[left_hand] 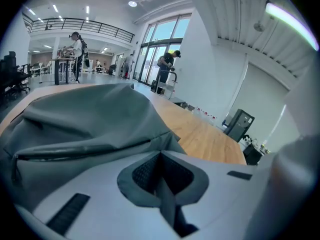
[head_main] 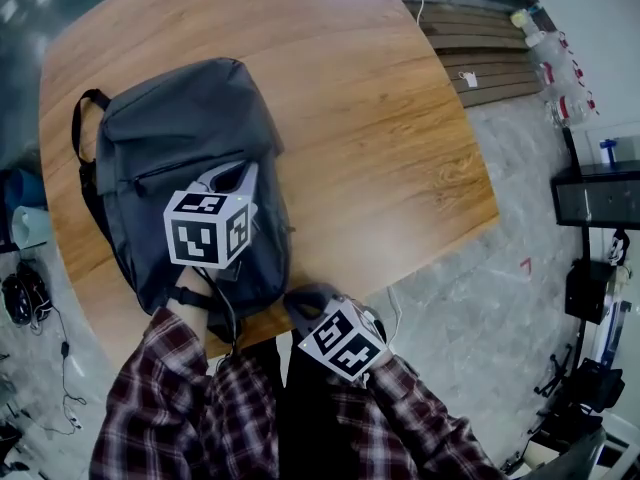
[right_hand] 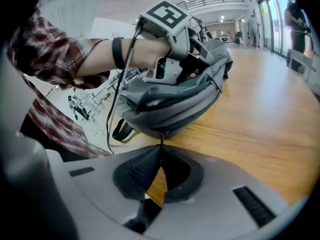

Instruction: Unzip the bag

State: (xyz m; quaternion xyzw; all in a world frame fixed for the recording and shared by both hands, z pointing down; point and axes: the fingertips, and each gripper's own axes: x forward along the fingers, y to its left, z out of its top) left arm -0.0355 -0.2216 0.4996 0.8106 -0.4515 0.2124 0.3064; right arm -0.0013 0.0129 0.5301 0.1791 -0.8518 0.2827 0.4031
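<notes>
Grey backpack lying flat on wooden table, left part of table, one end reaching table's near edge. Black strap loop at end farthest from that edge. Front-pocket zip shut. Side zip line looks shut. Small metal zipper pull at end nearest table's near edge.

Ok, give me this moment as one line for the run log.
task: unzip | left gripper: shut on backpack fabric | right gripper: shut on zipper pull | backpack: lying on table

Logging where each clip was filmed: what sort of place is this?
Probably a large open-plan office hall: railed mezzanine, tall glass windows, people at desks beyond the wooden table.
</notes>
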